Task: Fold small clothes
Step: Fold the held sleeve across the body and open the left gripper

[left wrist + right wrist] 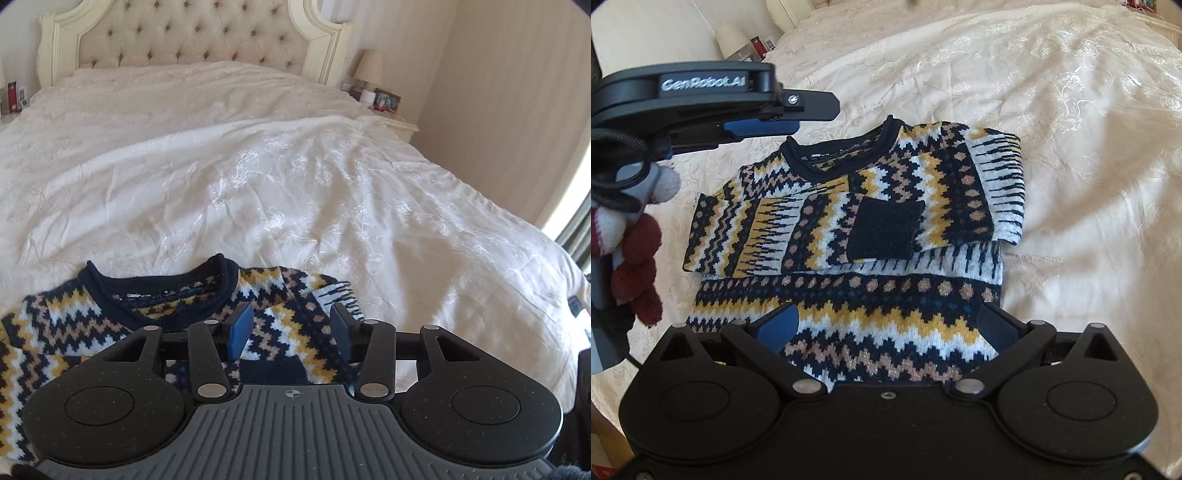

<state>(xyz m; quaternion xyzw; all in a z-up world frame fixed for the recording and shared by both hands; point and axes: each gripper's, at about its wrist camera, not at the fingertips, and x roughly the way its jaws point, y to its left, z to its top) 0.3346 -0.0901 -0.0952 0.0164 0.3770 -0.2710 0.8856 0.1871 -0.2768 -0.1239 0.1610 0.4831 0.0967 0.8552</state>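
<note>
Left hand-held gripper (291, 330) agape above patterned sweater (857, 229), white bed (295, 166)

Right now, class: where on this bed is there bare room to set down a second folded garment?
The bedspread is bare between the sweater and the headboard, and right of the sweater's folded sleeve. It is crowded left of the sweater, where the left claw hovers. The right claw straddles the hem.
</note>
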